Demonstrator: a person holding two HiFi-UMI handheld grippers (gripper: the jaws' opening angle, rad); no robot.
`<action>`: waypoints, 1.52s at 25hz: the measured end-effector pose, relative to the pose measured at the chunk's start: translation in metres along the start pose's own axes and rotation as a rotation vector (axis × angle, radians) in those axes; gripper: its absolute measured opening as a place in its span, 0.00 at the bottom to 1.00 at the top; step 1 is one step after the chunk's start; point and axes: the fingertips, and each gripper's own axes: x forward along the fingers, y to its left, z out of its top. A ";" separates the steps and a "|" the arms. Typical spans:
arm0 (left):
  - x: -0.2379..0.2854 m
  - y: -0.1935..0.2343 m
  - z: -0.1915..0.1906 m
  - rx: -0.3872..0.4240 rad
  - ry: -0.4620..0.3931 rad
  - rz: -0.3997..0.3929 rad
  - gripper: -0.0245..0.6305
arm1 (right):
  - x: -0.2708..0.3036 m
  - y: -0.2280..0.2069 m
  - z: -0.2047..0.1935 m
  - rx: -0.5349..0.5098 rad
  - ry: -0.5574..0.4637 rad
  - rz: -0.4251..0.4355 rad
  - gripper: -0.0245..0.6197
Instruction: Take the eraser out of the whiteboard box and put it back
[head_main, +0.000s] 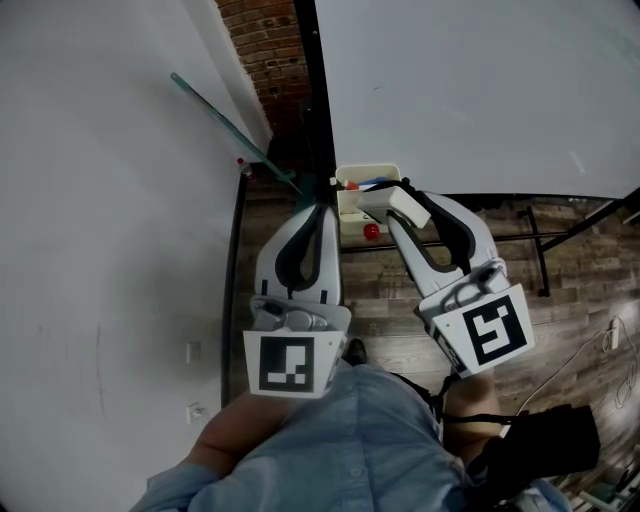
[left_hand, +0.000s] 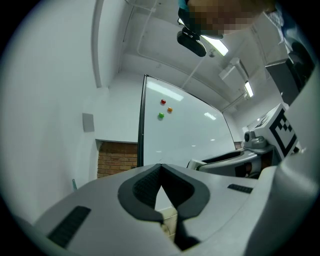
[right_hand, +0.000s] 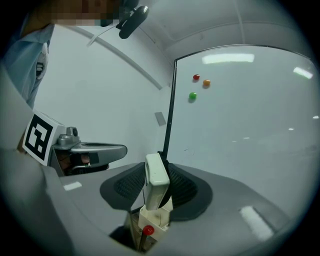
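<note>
Right gripper (head_main: 393, 205) is pinching the eraser (right_hand: 156, 179): white block standing on end between the two dark pads, one pad on each broad face, jaws held part-way apart by its thickness. The eraser's upper end pokes up past the fingertips. Its lower end sits right at the open top of the whiteboard box (right_hand: 151, 220); I can't tell if it is just clear of the rim or a bit inside. In the head view the eraser is just in front of the box, which hangs at the lower edge of the whiteboard (head_main: 470, 90), near the board's dark side frame. A red round piece (right_hand: 148, 230) sits at the front of the box, below the eraser. Left gripper (left_hand: 160, 169) has its fingers pressed together, tips meeting, nothing between them. It is held up beside the right one, to its left, apart from the box and the eraser. Three magnets (left_hand: 163, 102), red, orange and green, are stuck high on the board. Wood floor (head_main: 400, 310) lies below both grippers.
</note>
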 end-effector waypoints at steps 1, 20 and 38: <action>-0.001 0.000 0.001 -0.002 -0.001 0.004 0.04 | 0.000 -0.001 0.002 -0.002 -0.005 -0.005 0.25; 0.010 0.007 -0.009 -0.022 0.021 -0.005 0.04 | 0.012 -0.004 -0.010 0.012 0.025 0.000 0.25; 0.037 0.028 -0.038 -0.056 0.079 0.013 0.04 | 0.049 -0.007 -0.056 0.026 0.136 0.064 0.25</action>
